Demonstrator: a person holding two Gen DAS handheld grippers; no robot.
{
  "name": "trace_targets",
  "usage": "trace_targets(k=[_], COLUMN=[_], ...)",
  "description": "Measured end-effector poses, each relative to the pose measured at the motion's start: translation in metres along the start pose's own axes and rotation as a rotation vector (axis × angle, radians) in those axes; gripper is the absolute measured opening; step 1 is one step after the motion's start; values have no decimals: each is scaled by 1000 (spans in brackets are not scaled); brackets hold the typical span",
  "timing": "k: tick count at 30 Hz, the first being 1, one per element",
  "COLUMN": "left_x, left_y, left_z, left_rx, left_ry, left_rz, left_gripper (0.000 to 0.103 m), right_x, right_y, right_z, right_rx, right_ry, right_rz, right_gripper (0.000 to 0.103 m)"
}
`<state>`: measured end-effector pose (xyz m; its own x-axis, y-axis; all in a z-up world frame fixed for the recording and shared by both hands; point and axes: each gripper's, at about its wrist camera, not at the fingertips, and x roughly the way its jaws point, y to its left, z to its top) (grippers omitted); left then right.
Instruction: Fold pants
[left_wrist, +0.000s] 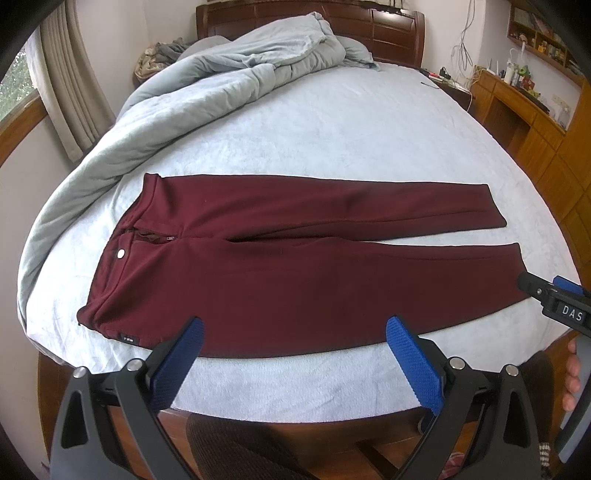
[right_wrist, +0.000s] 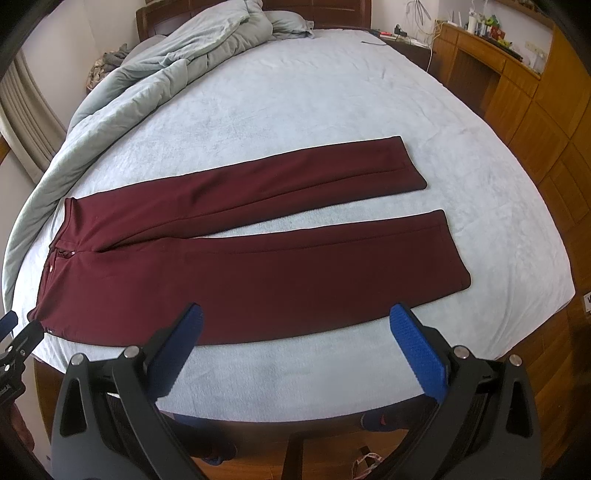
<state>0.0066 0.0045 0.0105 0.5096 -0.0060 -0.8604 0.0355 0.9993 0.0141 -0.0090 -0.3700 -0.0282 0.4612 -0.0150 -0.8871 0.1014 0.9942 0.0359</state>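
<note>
Pants (left_wrist: 295, 258) lie flat on the bed (left_wrist: 332, 122), front up, waistband to the left and both legs running right, near the front edge of the mattress. Laid out like this they look staged for a first fold: legs spread in a narrow V with a strip of sheet showing between them, so one leg can go over the other. Left gripper (left_wrist: 293, 334) hovers just off the near edge by the hip and waist end, jaws spread wide, holding nothing. Right gripper (right_wrist: 295, 321) sits off the near leg toward the cuff end, jaws also spread, empty. My read: one gripper per end, so the near side can be lifted evenly; no fold started yet. Fabric is dark maroon, smooth, fairly heavy-looking, few wrinkles. Fly is unzipped, metal button (left_wrist: 120, 253) visible at the waistband, small black label (left_wrist: 130, 338) at the near hip corner. Cuffs are square and flat. Grey duvet (left_wrist: 155, 96) is bunched at the far left, just touching the waistband area or very close; can't tell which.
</note>
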Motion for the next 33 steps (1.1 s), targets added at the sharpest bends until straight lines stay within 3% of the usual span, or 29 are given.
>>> trace_targets(k=[20,24,28,33], left_x=[16,39,80,159], left_y=[-2,-8,-26,-65], left_z=[6,27,66,125], left_rx=[-12,-36,-59,-6], left_ry=[20,13,-46,13], left_rz=[-11,-28,-57,-93], left_gripper=[99,99,99,99], right_x=[13,32,77,178], right_y=[-10,-48,-103,-166], right_z=[11,50,112,190], right_rx=[-19,13,9,-7], right_ry=[1,-28,-57,62], right_rz=[7,4,-31,7], right_gripper=[100,100,101,100])
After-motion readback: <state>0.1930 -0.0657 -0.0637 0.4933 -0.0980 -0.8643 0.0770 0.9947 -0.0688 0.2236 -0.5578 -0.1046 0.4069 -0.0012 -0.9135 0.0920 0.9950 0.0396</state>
